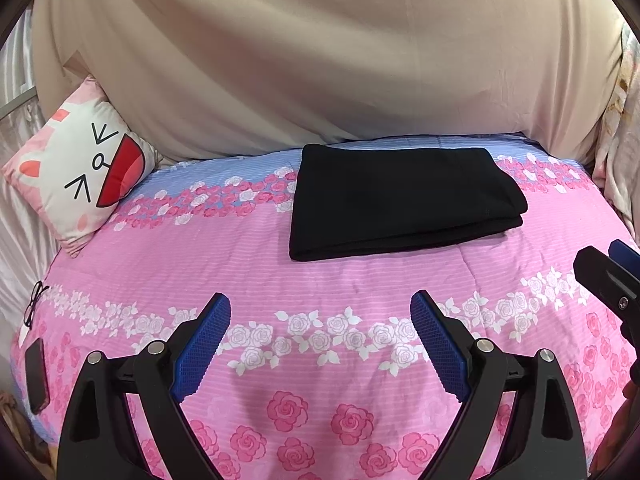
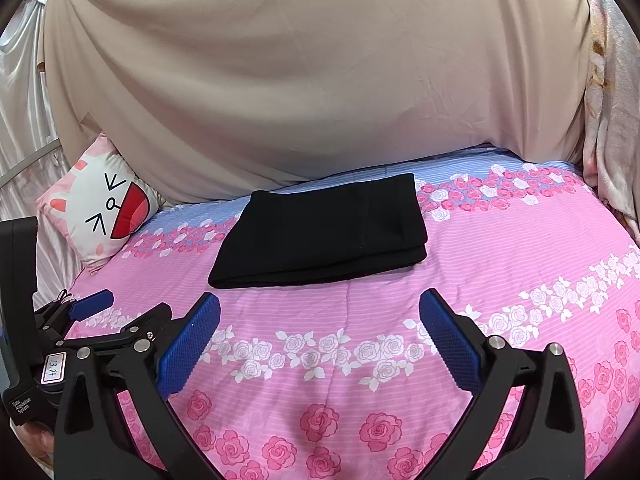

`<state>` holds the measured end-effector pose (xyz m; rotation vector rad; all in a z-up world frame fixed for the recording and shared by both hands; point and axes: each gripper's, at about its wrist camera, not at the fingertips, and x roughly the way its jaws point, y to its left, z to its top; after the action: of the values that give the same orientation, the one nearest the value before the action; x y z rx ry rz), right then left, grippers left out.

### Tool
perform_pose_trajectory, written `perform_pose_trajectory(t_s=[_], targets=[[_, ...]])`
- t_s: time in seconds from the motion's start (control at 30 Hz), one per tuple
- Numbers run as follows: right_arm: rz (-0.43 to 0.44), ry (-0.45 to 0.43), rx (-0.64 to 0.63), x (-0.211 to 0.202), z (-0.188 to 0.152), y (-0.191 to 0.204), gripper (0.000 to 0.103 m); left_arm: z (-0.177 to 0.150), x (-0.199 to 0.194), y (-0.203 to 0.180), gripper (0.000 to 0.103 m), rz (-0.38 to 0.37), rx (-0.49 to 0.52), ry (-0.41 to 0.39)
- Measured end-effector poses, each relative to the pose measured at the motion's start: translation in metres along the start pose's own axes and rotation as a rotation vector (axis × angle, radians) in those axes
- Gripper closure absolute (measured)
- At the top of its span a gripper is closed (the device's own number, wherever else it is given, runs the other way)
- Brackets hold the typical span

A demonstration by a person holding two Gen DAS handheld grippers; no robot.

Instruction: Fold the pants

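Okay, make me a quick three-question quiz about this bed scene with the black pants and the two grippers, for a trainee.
1. True or false: the black pants lie folded in a flat stack on the floral bedspread.
2. Multiple choice: the left gripper is A) shut on the pants, B) open with nothing between its fingers, C) shut on the cat pillow.
3. Short answer: which printed item leans at the far left of the bed, apart from the pants?

Key
1. True.
2. B. The right gripper stands open and empty as well.
3. The cat-face pillow.
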<state>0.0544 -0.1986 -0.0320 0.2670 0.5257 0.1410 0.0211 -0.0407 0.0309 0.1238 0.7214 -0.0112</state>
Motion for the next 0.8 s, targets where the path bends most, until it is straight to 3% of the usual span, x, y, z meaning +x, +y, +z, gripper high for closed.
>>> perform_pose_trajectory(t_s=[0.8], targets=[[0.005, 0.012, 0.005, 0.0058, 0.0012, -0.0038, 0.005, -0.0003, 0.0018, 0.0, 0.014, -0.004, 0.006, 0.005]])
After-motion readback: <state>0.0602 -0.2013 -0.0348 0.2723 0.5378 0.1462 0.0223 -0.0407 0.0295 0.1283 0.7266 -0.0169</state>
